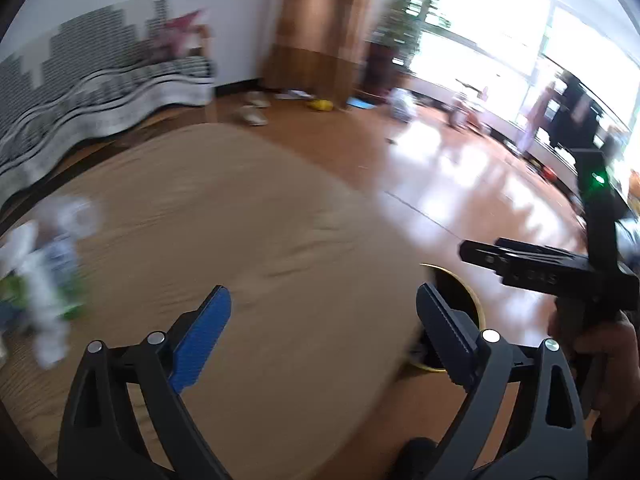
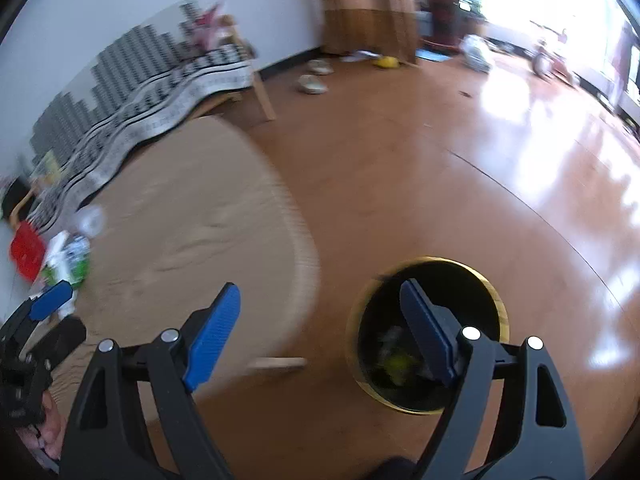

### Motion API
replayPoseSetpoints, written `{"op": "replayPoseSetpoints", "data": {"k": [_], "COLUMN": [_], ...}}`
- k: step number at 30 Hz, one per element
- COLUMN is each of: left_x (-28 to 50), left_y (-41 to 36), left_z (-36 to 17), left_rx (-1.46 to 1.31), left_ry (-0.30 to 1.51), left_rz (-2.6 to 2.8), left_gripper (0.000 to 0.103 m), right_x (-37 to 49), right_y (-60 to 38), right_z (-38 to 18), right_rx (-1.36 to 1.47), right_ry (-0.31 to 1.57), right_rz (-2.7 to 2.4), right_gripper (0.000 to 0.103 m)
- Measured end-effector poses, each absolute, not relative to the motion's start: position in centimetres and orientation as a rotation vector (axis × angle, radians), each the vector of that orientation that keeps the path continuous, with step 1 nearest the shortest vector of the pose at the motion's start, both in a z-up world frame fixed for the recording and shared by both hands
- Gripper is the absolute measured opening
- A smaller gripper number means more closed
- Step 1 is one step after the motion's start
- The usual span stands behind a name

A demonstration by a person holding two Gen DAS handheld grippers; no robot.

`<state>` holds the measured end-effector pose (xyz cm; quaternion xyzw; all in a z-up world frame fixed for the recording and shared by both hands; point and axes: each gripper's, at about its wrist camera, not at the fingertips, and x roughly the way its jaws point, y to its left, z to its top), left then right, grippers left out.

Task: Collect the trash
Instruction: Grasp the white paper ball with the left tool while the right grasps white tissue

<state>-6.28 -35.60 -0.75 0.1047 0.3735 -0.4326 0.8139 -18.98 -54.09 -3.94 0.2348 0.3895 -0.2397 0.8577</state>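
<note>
Left gripper: jaws wide, empty, lower centre | Right gripper: jaws wide, empty, above the black bin, lower right | Trash pile: blurred wrappers on the round table, far left | Handling: likely light, crinkly, soft; pinch a bunched fold.

Both handheld grippers are held forward with jaws spread wide and nothing between their blue-padded fingers. The left gripper points ahead, level, with the right gripper alongside on its right, seen there side-on. A hand wraps the right gripper's handle; the other hand is glimpsed low left, mostly hidden.
</note>
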Motion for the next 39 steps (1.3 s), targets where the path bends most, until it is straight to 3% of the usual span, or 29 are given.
{"op": "replayPoseSetpoints", "data": {"k": [15, 26, 27, 29, 31, 39], "left_x": [10.3, 14.9, 15.1, 14.7, 14.3, 12.0], "left_y": [-7.4, -5.2, -5.1, -5.2, -5.1, -4.1], "left_z": [-2.7, -6.2, -6.4, -6.7, -6.5, -3.6], "left_rx": [0.060, 0.102, 0.107, 0.114, 0.115, 0.073], "left_ry": [0.832, 0.853, 0.851, 0.850, 0.848, 0.804], "left_rz": [-0.255, -0.230, -0.232, -0.249, -0.261, -0.267], "left_gripper": [0.091, 0.091, 0.090, 0.074, 0.064, 0.064], "right_x": [0.1, 6.2, 6.7, 7.5, 8.1, 10.2], "right_y": [-30.8, -25.4, -25.2, -24.9, -24.7, -22.6], "right_z": [-3.9, -7.1, -7.3, -7.7, -8.1, -9.0], "right_rx": [0.293, 0.290, 0.291, 0.297, 0.305, 0.259], "right_ry": [0.868, 0.932, 0.936, 0.943, 0.950, 0.966], "right_rz": [-0.043, 0.042, 0.042, 0.046, 0.055, 0.043], "right_gripper": [0.080, 0.079, 0.079, 0.076, 0.073, 0.057]}}
